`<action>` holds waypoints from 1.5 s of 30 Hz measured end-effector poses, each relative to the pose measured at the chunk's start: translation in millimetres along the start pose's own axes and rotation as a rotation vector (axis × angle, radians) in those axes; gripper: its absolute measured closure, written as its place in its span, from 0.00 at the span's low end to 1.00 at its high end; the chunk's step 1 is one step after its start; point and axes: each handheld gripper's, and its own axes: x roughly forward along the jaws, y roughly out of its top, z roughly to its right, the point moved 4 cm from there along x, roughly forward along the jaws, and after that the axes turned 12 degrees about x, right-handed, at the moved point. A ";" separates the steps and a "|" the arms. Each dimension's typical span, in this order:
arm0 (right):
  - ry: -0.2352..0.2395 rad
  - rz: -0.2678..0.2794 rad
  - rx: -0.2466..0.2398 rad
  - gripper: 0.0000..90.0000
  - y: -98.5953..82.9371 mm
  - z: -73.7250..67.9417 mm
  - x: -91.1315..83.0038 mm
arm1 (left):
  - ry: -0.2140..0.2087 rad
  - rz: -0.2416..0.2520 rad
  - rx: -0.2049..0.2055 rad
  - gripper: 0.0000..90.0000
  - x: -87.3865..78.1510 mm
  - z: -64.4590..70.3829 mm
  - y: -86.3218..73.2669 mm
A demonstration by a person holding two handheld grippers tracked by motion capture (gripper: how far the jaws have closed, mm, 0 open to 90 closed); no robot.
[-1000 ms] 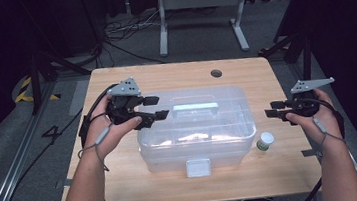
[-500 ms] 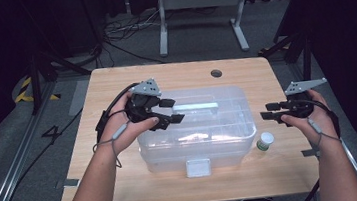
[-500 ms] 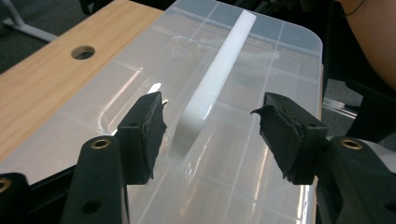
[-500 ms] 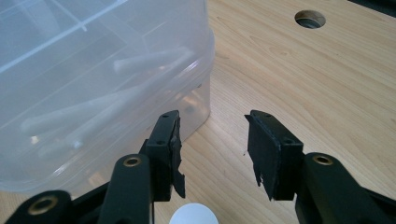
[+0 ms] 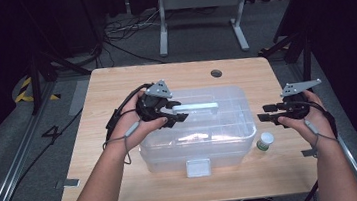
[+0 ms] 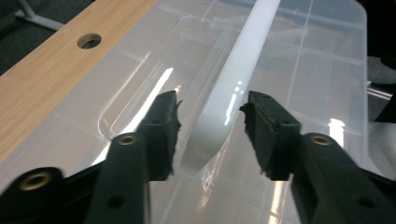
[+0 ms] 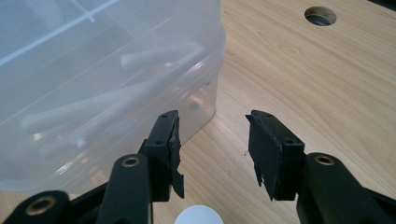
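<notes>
I've got the left gripper wide open straddling the white handle on the box lid, right gripper open just beside the box.

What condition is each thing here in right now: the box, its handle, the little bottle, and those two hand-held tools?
Clear plastic box: lid on, front latch down, standing on the table.
White handle: lying flat on the lid, between the left tool's open jaws, not yet gripped.
Small bottle: upright, cap on, beside the box.
Left tool: open.
Right tool: open, holding nothing, near the box's corner.
</notes>
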 end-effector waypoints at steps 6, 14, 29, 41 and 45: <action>0.002 -0.005 -0.003 0.60 -0.1 -0.4 1.6 | 0.045 -0.024 0.034 0.81 -0.3 -1.3 -0.2; 0.005 -0.003 -0.002 0.60 -0.4 0.2 0.9 | 0.045 -0.048 0.043 0.83 -0.7 -3.6 2.6; 0.000 0.004 0.005 0.59 -1.9 0.7 -2.8 | 0.040 -0.057 0.005 0.82 -4.8 -11.3 9.4; -0.003 0.019 -0.007 0.76 -4.4 -1.4 -11.8 | 0.041 -0.082 0.000 0.82 -8.9 -21.9 18.8; 0.003 0.020 -0.009 0.80 -6.0 -2.4 -13.3 | 0.039 -0.076 -0.005 0.81 -9.9 -25.1 20.8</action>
